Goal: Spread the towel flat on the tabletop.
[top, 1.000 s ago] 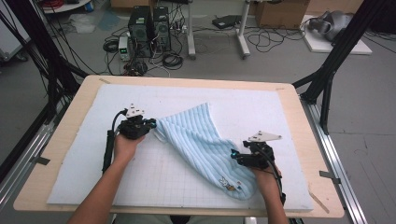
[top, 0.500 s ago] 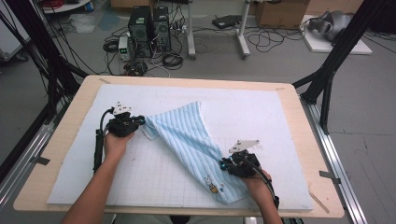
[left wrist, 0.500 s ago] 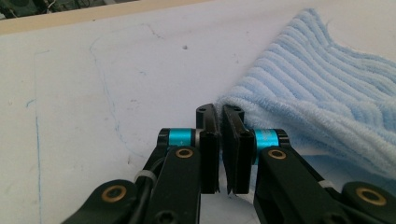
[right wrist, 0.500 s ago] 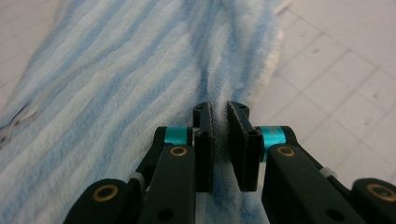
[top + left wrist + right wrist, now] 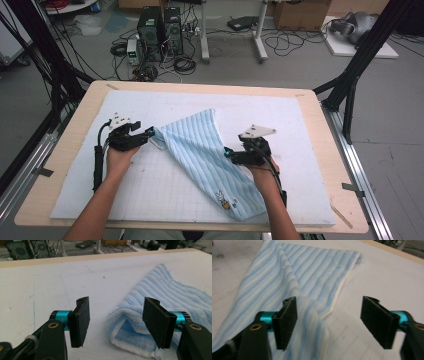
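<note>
Towel: the blue striped towel (image 5: 207,162) lies folded in a long wedge on the white mat (image 5: 305,125), running from 10 o'clock down to 5 o'clock, with its small cartoon patch (image 5: 223,198) near the 5 o'clock end.
Left gripper: your left gripper (image 5: 148,134) sits at 9 o'clock of the towel, jaws just opened and standing apart; the rolled corner (image 5: 125,327) lies between them on the mat, unpressed.
Right gripper: your right gripper (image 5: 227,153) sits at the towel's 3 o'clock edge, jaws likewise just opened and apart; cloth lies beside one pad (image 5: 287,323), not clamped.
Grip status: neither gripper holds anything; the towel rests free.
Risk one: the doubled corner at 9 o'clock looks loosely rolled; a closing pad could catch one layer alone and pull the fold open.
Risk two: the right pad near the hem could drag cloth sideways when you withdraw, skewing the wedge.
Risk three: uneven pulls from both ends could bunch the middle ridge.
</note>
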{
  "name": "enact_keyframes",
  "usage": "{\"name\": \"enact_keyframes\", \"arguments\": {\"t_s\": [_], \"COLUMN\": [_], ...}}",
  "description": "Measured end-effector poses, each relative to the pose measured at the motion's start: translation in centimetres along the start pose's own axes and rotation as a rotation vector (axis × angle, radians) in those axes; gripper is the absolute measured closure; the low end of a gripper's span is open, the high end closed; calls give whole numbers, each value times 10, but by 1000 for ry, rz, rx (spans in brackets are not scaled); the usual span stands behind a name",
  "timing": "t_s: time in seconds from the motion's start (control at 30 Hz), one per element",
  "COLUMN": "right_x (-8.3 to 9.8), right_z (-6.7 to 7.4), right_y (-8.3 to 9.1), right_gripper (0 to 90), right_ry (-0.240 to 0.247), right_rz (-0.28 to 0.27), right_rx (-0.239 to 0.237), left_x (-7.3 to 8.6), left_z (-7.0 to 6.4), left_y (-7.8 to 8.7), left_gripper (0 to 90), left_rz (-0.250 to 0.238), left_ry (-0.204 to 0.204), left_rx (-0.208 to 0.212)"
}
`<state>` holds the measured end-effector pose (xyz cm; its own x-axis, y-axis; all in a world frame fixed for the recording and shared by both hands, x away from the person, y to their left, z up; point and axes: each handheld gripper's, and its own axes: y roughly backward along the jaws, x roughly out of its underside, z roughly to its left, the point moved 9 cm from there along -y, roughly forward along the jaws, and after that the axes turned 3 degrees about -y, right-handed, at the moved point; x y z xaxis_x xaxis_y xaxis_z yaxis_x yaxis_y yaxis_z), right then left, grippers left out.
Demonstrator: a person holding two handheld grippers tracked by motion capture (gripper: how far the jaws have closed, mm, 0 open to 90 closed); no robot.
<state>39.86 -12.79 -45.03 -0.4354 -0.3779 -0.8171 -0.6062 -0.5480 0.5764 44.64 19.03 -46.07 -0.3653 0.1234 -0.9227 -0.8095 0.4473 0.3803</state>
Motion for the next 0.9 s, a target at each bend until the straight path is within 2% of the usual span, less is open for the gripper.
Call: {"name": "enact_keyframes", "arguments": {"t_s": [0.1, 0.13, 0.23, 0.33, 0.37, 0.4, 0.47, 0.5, 0.53, 0.6, 0.67, 0.73, 0.83, 0.9], "right_x": [-14, -17, -24, -24, -24, -22, -13, -12, -13, -12, -12, -13, -20, -22], "right_z": [2, 2, 6, 6, 6, 6, 4, 3, 1, -3, -10, -22, -50, -66], "right_y": [-23, -32, -60, -86, -93, -100, -112, -114, -114, -112, -110, -105, -88, -76], "right_gripper": [420, 431, 437, 495, 518, 538, 603, 632, 704, 847, 864, 866, 863, 863], "right_ry": [28, 42, 21, 4, 14, 33, 61, 51, 13, 38, 75, 42, -60, -81], "right_rz": [-1, 11, 55, 116, 126, 138, 194, 183, 179, 190, 200, 183, 110, 81], "right_rx": [-26, -28, -78, -94, -100, -88, -60, -67, -65, -27, 32, 88, 203, 276], "left_x": [2, 4, 3, 3, 2, 3, 3, 4, 4, 5, 5, 4, 5, 7], "left_z": [0, 0, -2, -5, -7, -9, -11, -12, -12, -14, -17, -20, -25, -30], "left_y": [6, 8, 12, 14, 14, 14, 14, 13, 12, 11, 11, 12, 12, 10], "left_gripper": [391, 391, 386, 388, 389, 390, 392, 394, 394, 396, 400, 401, 400, 399], "left_rz": [-13, -3, 2, 4, 4, 8, 13, 17, 22, 28, 25, 27, 35, 44], "left_ry": [-4, -8, -15, -32, -35, -41, -51, -55, -55, -54, -50, -54, -56, -58], "left_rx": [10, 15, 28, 36, 38, 40, 43, 40, 40, 45, 50, 57, 70, 86]}}
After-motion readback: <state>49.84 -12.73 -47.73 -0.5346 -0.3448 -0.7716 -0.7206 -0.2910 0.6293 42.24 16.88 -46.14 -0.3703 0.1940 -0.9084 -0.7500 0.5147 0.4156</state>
